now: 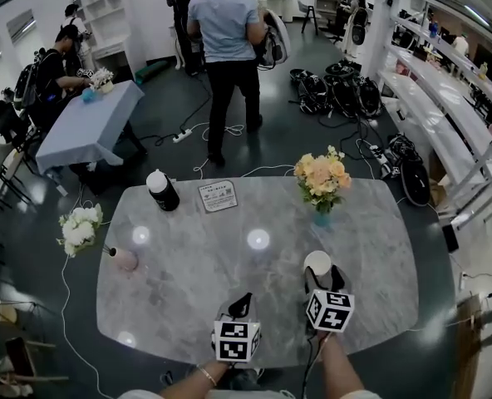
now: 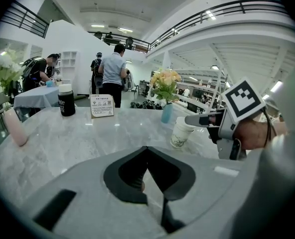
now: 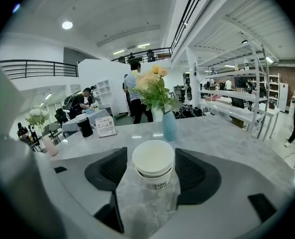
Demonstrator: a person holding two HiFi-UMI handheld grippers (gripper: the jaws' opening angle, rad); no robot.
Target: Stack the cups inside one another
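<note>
Both grippers are held over the near edge of the tabletop point(image 1: 188, 281), with bare forearms point(image 1: 339, 364) seen behind them. The left gripper point(image 1: 243, 304) is held with its jaws brought together and nothing between them. The right gripper point(image 1: 322, 274) is pointed forward, its jaws set apart on either side of the stacked paper cups point(image 3: 153, 169); contact cannot be made out.

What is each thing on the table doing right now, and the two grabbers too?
Right gripper: open, jaws apart around the stacked cups.
Left gripper: shut, empty.
Stacked cups: upright on the table, one inside another.
Black bottle: upright, capped.
Blue vase: upright, holding flowers.
Sign card: standing upright.
</note>
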